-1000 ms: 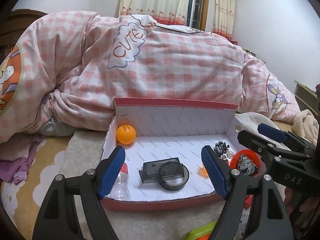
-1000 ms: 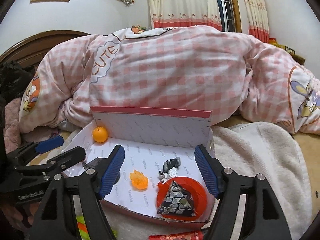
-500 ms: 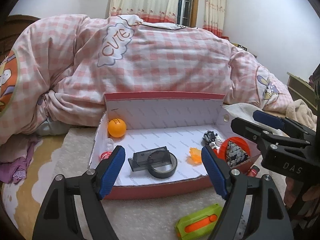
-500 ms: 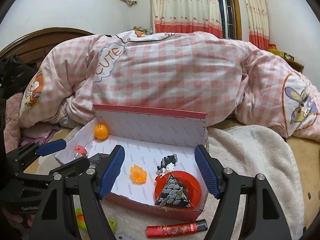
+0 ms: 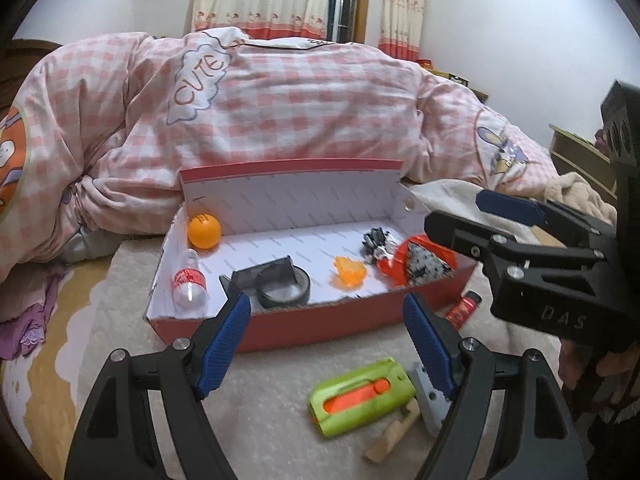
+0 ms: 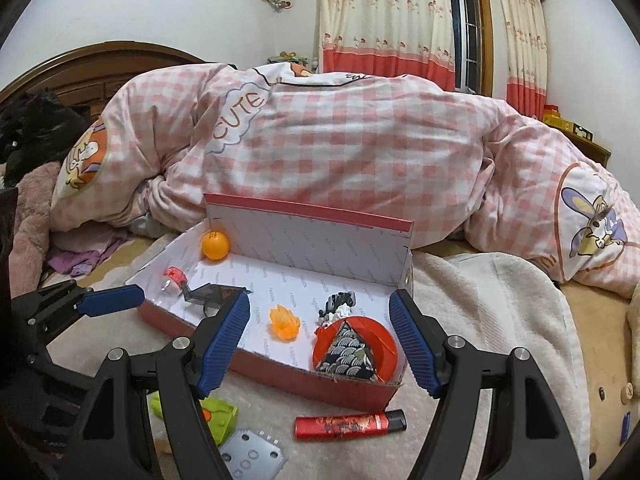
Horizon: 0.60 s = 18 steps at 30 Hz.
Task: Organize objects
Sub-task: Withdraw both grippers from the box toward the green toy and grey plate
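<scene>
A red box (image 5: 288, 168) with a white inside sits on the cream blanket. It holds an orange ball (image 5: 204, 231), a small bottle (image 5: 189, 283), a dark case with a tape roll (image 5: 280, 286), an orange toy (image 5: 350, 271), a black-and-white figure (image 5: 378, 242) and a red dish (image 5: 430, 250) under a patterned pouch. In front of the box lie a green-and-orange tool (image 5: 362, 396), a metal plate (image 5: 424, 394), a wooden block (image 5: 394, 436) and a red lighter (image 6: 348, 426). My left gripper (image 5: 327, 344) is open and empty above the green tool. The right gripper (image 6: 318, 344), also open and empty, hovers before the box's right end.
A bulky pink checked quilt (image 5: 300, 100) rises straight behind the box. Purple cloth (image 5: 24, 320) lies at the left. A cream fleece blanket (image 6: 480, 320) spreads to the right. The wooden headboard (image 6: 100, 68) and curtained window (image 6: 464, 28) stand far back.
Both grippers have drawn back from the box, which now looks smaller. The green tool, metal plate, wooden block and red lighter in front of it have come into view. Jaws unchanged.
</scene>
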### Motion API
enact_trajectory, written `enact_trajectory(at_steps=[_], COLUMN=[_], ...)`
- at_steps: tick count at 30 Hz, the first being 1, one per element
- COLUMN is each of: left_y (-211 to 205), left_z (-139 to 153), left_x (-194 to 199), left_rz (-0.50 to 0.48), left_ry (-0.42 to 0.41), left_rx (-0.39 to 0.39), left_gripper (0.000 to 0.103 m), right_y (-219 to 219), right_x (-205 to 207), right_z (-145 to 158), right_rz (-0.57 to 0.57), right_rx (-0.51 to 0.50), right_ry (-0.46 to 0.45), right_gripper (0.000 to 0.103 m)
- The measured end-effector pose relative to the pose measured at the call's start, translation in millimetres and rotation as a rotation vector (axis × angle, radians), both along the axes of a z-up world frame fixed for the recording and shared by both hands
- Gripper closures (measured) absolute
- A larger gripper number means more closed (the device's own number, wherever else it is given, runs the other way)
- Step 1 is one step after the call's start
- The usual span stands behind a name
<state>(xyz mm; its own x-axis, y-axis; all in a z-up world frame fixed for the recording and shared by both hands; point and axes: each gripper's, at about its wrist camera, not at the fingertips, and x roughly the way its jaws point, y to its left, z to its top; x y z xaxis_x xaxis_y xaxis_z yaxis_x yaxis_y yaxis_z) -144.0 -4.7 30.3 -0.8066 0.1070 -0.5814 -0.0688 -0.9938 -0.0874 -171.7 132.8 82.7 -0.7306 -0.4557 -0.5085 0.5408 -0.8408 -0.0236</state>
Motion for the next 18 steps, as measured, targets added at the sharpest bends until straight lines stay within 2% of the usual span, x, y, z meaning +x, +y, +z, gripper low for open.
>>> enact_trajectory(at_steps=[18], left_y=[10.2], left_z=[-25.9], left_x=[7.2], left_rz=[-0.042], left_ry=[-0.092], left_rx=[-0.019], left_gripper=[0.024], right_y=[13.8], right_x=[26.8], right_z=[6.5], right_rz=[0.048], right_rx=[0.033], right_ry=[0.018], right_gripper=[0.029])
